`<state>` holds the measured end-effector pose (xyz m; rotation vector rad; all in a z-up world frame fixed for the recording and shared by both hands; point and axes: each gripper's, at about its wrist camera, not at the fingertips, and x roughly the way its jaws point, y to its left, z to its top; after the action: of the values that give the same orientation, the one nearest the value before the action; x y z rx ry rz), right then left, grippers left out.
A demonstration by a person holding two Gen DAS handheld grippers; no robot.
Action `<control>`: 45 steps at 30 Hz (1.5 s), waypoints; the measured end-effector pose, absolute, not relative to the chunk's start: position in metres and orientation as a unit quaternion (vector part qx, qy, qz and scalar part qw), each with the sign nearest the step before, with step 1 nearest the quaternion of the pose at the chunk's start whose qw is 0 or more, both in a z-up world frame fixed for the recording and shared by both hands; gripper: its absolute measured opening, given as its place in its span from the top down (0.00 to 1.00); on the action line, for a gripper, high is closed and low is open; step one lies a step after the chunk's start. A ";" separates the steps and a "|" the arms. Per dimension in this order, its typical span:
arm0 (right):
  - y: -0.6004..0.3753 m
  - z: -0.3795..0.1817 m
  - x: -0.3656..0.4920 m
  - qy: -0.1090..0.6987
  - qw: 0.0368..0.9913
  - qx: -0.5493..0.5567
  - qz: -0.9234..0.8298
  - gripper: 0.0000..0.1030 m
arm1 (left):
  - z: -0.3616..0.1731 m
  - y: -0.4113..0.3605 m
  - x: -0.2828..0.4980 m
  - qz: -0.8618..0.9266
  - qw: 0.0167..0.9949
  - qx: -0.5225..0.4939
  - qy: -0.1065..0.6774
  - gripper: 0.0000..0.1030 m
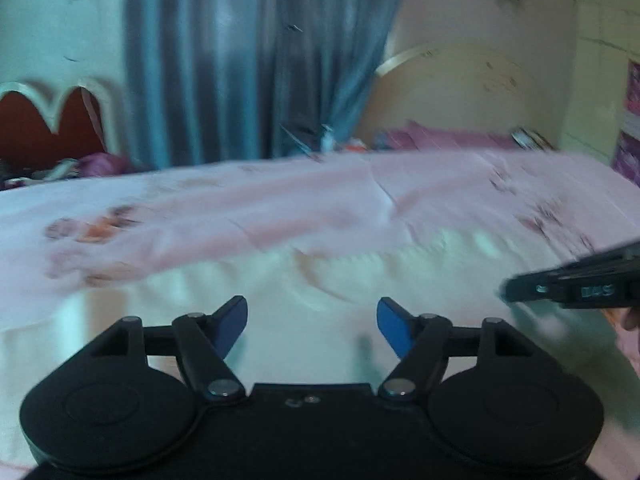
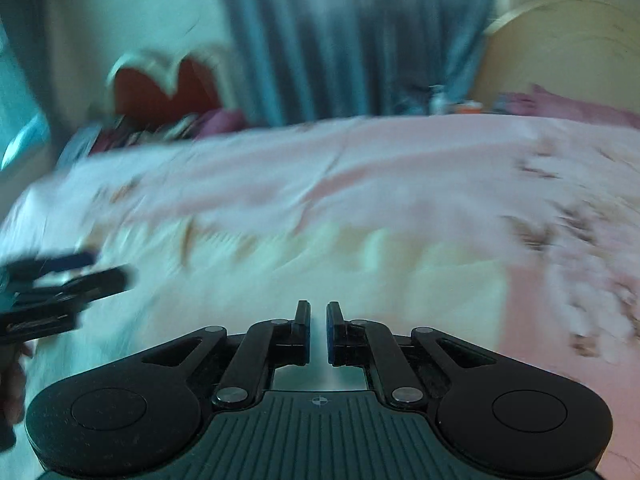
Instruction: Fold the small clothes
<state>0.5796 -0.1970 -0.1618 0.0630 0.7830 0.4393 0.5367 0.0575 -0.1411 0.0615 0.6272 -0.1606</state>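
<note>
The garment (image 1: 360, 280) is a pale, cream-white piece lying flat on the bed (image 1: 280, 196), directly ahead of and below both claws. Both views are blurred, so its outline is uncertain. In the left wrist view it fills the foreground, from the left edge across to the right claw. In the right wrist view its right border (image 2: 504, 292) runs straight from near to far, with pink sheet beyond it. Its far edge looks uneven. Its long axis appears to run side to side across both views, though the blur leaves this as a judgement.

The left claw (image 1: 312, 326) is spread wide, blue pads well apart, nothing between them. It hangs above the cloth, seemingly over the middle of the near portion. No contact is visible.

The right claw (image 2: 318, 330) has its pads almost pressed together, a narrow slit remaining. Whether any fabric is pinched there cannot be told; none shows. It sits nearer the garment's right border than the left claw does.

Each claw appears in the other's view, at the side margin (image 1: 568, 286) (image 2: 60, 292), level with the near cloth.

Judgement: the right claw is the better placed for the right edge, the left for the left part. Neither has a grip yet.

Beyond the bed: a blue curtain (image 1: 248, 60) and a headboard (image 1: 448, 92).
</note>
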 end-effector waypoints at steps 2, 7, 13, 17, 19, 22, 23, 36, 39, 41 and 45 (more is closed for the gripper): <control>-0.222 -0.168 0.591 0.382 0.914 0.031 0.137 0.96 | -0.152 0.071 0.544 -0.055 0.942 0.035 0.330 0.39; -0.287 -0.176 0.620 0.402 0.911 0.083 0.043 0.95 | -0.166 0.120 0.546 0.008 0.940 0.015 0.342 0.29; -0.277 -0.148 0.593 0.375 0.922 0.077 0.064 0.95 | -0.146 0.109 0.530 0.002 0.948 0.027 0.317 0.41; -0.253 -0.144 0.564 0.390 0.914 0.060 0.094 0.95 | -0.136 0.082 0.505 -0.052 0.951 0.032 0.302 0.39; -0.243 -0.152 0.553 0.410 0.905 0.052 0.098 0.96 | -0.146 0.073 0.505 -0.064 0.944 0.029 0.321 0.39; -0.234 -0.160 0.526 0.411 0.907 0.033 0.088 0.96 | -0.162 0.074 0.502 -0.066 0.934 0.018 0.352 0.40; -0.231 -0.160 0.519 0.410 0.908 0.025 0.086 0.96 | -0.161 0.075 0.499 -0.065 0.934 0.022 0.351 0.40; -0.234 -0.156 0.497 0.427 0.902 0.020 0.063 0.96 | -0.161 0.094 0.475 -0.049 0.930 0.006 0.364 0.36; -0.237 -0.146 0.488 0.417 0.907 0.030 0.048 0.95 | -0.153 0.102 0.466 -0.050 0.931 -0.001 0.361 0.36; -0.241 -0.135 0.479 0.398 0.915 0.054 0.046 0.95 | -0.147 0.114 0.455 -0.040 0.935 -0.009 0.352 0.35; -0.238 -0.125 0.465 0.395 0.914 0.077 0.039 0.67 | -0.137 0.163 0.426 0.011 0.939 -0.058 0.338 0.30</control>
<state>0.4646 -0.2385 -0.1253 0.1588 0.8140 0.0793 0.4259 0.1635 -0.1371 -0.1193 0.6905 0.0225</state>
